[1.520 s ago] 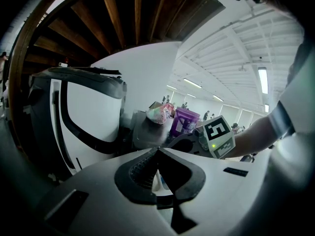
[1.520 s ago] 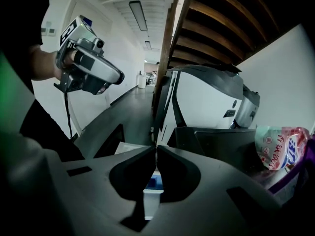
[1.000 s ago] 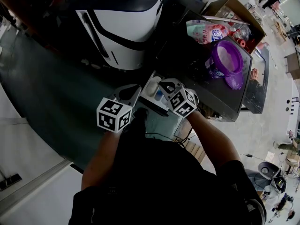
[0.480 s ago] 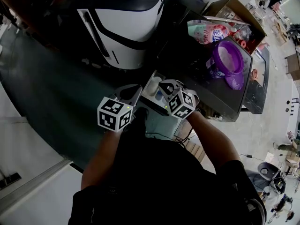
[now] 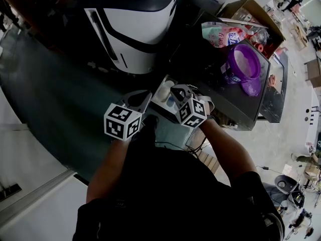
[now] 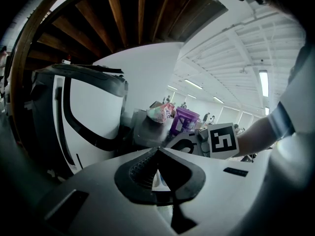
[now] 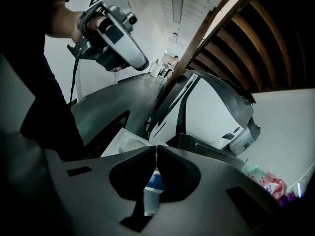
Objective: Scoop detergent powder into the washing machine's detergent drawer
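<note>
**A:** Are the grippers holding anything?

**B:** No. The left gripper [image 6: 157, 150] and right gripper [image 7: 156, 147] are both closed tip to tip and empty, beside the pulled-out drawer [image 5: 163, 90].

**A:** Where's the powder?

**B:** In the purple tub [image 5: 229, 59], at two o'clock from the right gripper, well apart. I can't see a scoop. I'd open the right jaws before reaching and carry the powder level.

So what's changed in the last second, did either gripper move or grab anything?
Barely anything: the right gripper crept slightly left and back toward the person, by the detergent drawer. Nothing was grabbed or released; both grippers' jaws are shut. The left gripper, purple tub and washing machine stayed put.
</note>
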{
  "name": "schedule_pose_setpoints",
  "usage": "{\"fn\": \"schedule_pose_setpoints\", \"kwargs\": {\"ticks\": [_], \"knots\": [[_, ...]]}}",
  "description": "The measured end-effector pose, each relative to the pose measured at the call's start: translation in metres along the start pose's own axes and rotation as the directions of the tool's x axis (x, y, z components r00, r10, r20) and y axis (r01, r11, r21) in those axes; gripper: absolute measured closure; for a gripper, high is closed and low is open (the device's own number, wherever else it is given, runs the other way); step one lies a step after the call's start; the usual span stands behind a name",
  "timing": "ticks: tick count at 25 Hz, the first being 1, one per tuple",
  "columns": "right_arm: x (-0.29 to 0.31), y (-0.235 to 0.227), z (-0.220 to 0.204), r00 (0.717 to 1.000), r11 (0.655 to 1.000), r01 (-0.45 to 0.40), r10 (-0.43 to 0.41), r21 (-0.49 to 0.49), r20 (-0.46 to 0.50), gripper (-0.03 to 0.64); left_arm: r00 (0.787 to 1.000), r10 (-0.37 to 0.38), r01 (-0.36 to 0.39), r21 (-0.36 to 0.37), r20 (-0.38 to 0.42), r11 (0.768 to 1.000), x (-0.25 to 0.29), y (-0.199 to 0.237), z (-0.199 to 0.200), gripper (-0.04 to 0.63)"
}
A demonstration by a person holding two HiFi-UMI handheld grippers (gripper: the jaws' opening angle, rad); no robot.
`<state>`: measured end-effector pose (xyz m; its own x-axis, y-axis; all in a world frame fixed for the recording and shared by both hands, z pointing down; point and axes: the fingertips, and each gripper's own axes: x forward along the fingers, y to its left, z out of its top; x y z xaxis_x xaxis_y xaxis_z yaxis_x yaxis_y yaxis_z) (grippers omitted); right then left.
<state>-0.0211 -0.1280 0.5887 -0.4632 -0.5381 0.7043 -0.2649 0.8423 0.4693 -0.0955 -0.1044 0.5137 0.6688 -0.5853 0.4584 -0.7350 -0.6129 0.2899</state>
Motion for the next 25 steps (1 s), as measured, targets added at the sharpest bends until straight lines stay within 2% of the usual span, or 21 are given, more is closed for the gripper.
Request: {"fn": "schedule_pose_setpoints", "kwargs": {"ticks": [3, 14, 25], "knots": [[-0.002, 0.0, 0.001, 1.0, 0.999, 0.018, -0.018, -0.043, -0.007, 0.597, 1.0, -0.003, 0.003, -0.002, 0.001, 1.0, 0.0, -0.001, -0.002, 0.588], [-0.014, -0.007, 0.016, 0.997, 0.994, 0.078, -0.077, -0.081, 0.023, 0.597, 1.0, -0.014, 0.014, -0.004, 0.006, 1.0, 0.0, -0.004, -0.002, 0.588], [-0.014, -0.002, 0.019, 0.995, 0.988, 0.097, -0.095, -0.119, 0.021, 0.597, 1.0, -0.009, 0.009, -0.005, 0.006, 1.0, -0.007, -0.004, -0.004, 0.588]]}}
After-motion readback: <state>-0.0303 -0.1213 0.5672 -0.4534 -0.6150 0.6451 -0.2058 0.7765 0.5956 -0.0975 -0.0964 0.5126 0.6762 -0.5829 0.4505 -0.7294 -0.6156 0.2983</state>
